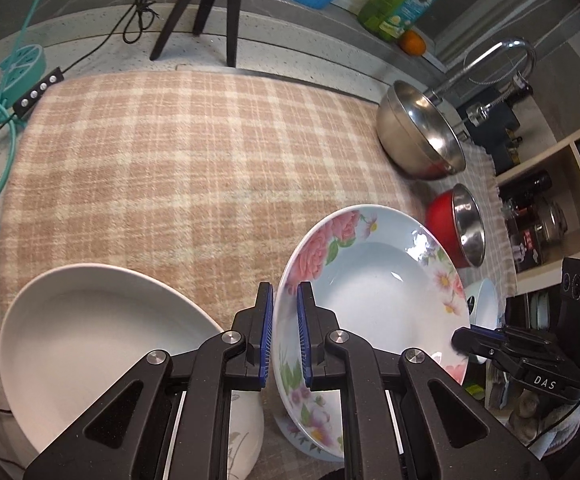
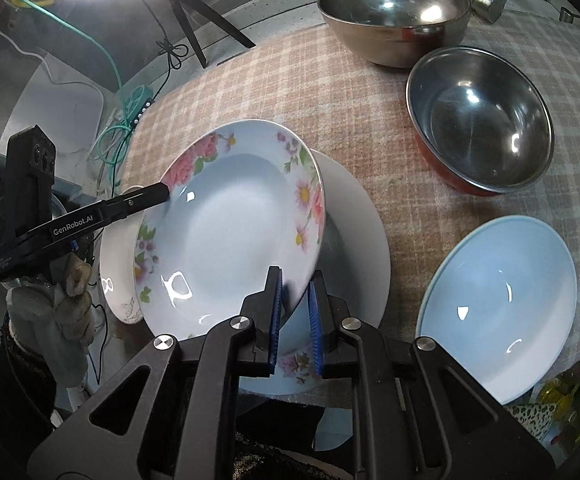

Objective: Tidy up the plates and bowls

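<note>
Both grippers pinch the floral plate [image 2: 226, 224], tilted above the white plate [image 2: 354, 240]: left gripper [image 1: 286, 332] on its nine o'clock rim, right gripper [image 2: 296, 320] at five o'clock, blue plate [image 2: 502, 312] at three o'clock

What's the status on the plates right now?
Both tools, left and right, shut on floral plate. Plate tilted over white plate. Nothing blocking.

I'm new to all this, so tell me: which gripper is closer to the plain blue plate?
Right. The right gripper, clamped on the floral plate, has the plain blue plate just beside it. The left gripper grips the floral plate's opposite rim, farther away.
</note>
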